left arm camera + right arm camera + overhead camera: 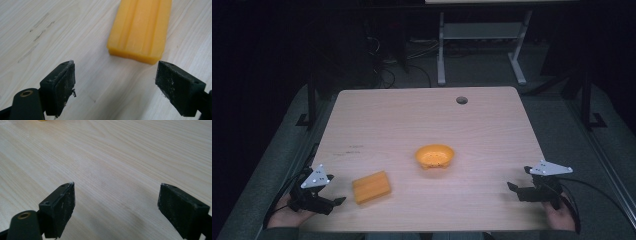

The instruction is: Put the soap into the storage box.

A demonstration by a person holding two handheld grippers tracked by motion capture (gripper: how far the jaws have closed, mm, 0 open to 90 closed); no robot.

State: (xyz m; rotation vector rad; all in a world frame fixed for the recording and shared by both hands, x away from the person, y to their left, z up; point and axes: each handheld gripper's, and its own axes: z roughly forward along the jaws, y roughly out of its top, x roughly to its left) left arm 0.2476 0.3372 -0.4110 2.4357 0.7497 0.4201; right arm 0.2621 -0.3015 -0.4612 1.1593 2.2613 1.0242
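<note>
An orange ridged block [371,187] lies flat on the wooden table [422,125] at the front left. My left gripper [337,201] rests just left of it, open, with nothing between its jaws. In the left gripper view the block [140,30] lies just ahead of the gripper [116,82], a short gap from the jaw tips. An orange bowl [435,156] sits near the table's middle. My right gripper [513,190] is at the front right, open and empty. The right gripper view has its gripper [116,205] over bare wood.
A round cable hole [461,100] is near the table's far edge. Faint dark scuff marks [352,147] lie on the left part of the top. Beyond the table stand a white table frame [482,45] and cables on the floor.
</note>
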